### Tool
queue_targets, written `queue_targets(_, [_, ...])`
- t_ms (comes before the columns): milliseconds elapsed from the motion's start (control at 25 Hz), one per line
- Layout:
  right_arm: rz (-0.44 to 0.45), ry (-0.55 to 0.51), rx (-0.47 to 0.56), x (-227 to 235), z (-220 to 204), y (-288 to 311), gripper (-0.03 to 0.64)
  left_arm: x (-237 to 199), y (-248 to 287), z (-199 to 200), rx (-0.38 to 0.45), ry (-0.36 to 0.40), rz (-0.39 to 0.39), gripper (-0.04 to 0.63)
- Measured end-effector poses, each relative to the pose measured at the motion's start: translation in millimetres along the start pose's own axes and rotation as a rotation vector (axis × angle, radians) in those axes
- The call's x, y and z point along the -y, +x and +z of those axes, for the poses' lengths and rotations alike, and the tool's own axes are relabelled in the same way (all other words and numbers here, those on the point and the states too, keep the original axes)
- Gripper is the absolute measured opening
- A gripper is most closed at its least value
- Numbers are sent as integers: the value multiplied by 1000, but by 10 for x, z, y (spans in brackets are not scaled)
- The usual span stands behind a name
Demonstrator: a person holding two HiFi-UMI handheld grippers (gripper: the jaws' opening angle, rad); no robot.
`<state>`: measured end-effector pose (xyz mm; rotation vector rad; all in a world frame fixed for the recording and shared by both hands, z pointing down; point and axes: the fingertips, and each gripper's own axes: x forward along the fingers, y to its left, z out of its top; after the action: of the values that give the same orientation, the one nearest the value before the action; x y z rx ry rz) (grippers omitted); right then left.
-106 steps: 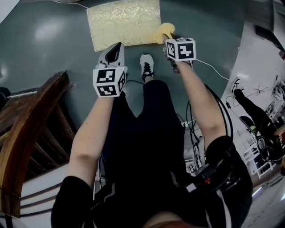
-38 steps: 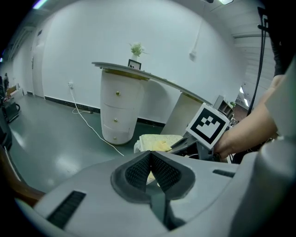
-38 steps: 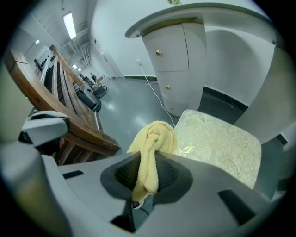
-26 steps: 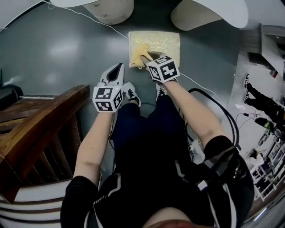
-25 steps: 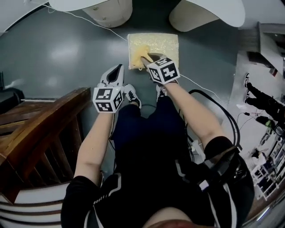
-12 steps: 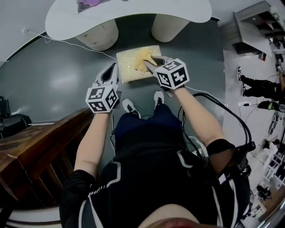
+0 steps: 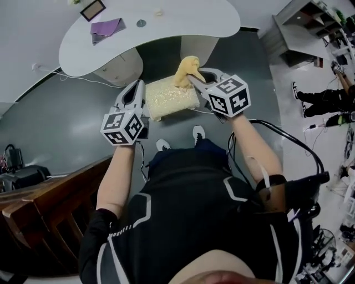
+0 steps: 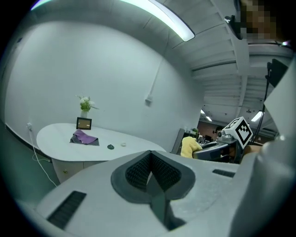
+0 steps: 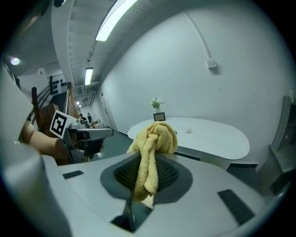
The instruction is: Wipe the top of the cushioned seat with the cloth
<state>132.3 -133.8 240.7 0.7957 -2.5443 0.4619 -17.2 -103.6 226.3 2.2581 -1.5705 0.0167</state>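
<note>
The cushioned seat [image 7: 169, 97] is a pale yellow textured square low on the grey floor, ahead of the person's feet. My right gripper [image 7: 194, 78] is shut on a yellow cloth [image 7: 187, 68], which hangs bunched over the seat's far right edge. In the right gripper view the cloth [image 9: 153, 147] droops from between the jaws of that gripper [image 9: 147, 163], held level in the air. My left gripper [image 7: 137, 90] hovers at the seat's left edge. Its jaws are shut with nothing between them [image 8: 150, 157]. The left gripper view shows the cloth [image 8: 188, 147] off to the right.
A white curved table [image 7: 166, 22] stands just beyond the seat, with a purple cloth [image 7: 107, 28] and a small picture frame [image 7: 92, 9] on it. Dark wooden furniture [image 7: 44, 216] sits at lower left. Cables [image 7: 288, 141] trail on the right.
Both grippers have risen from the seat and now point level across the room. The cloth, earlier lying on the cushion, has lifted off with the right gripper. The head camera has tilted up.
</note>
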Motion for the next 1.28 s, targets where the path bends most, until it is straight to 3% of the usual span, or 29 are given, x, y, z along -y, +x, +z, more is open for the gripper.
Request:
queue_targets(200, [-34, 41, 66, 160, 250, -410, 63, 148, 14, 277, -22, 94, 43, 2])
queue_targets(320, [-54, 43, 108, 270, 408, -627, 63, 284, 22, 429, -9, 99, 16, 2])
queue_targets(440, [-78, 46, 158, 385, 575, -799, 63, 423, 52, 612, 19, 180, -13, 1])
queue_targets(560, [-100, 48, 200, 498, 721, -936, 63, 451, 108, 788, 48, 234, 36, 1])
queue_targets(680, [-106, 46, 214, 575, 812, -1005, 63, 438, 140, 904, 61, 208, 76, 1])
queue_targets(880, [-111, 24, 247, 658, 1027, -1021, 63, 474, 132, 1177, 148, 161, 28, 2])
queue_targets(1080, [-130, -17, 251, 705, 1114, -981, 63, 471, 129, 1328, 179, 177, 15, 0])
queue_targets(1280, [-151, -27, 257, 727, 1172, -911, 61, 363, 101, 1416, 217, 111, 25, 0])
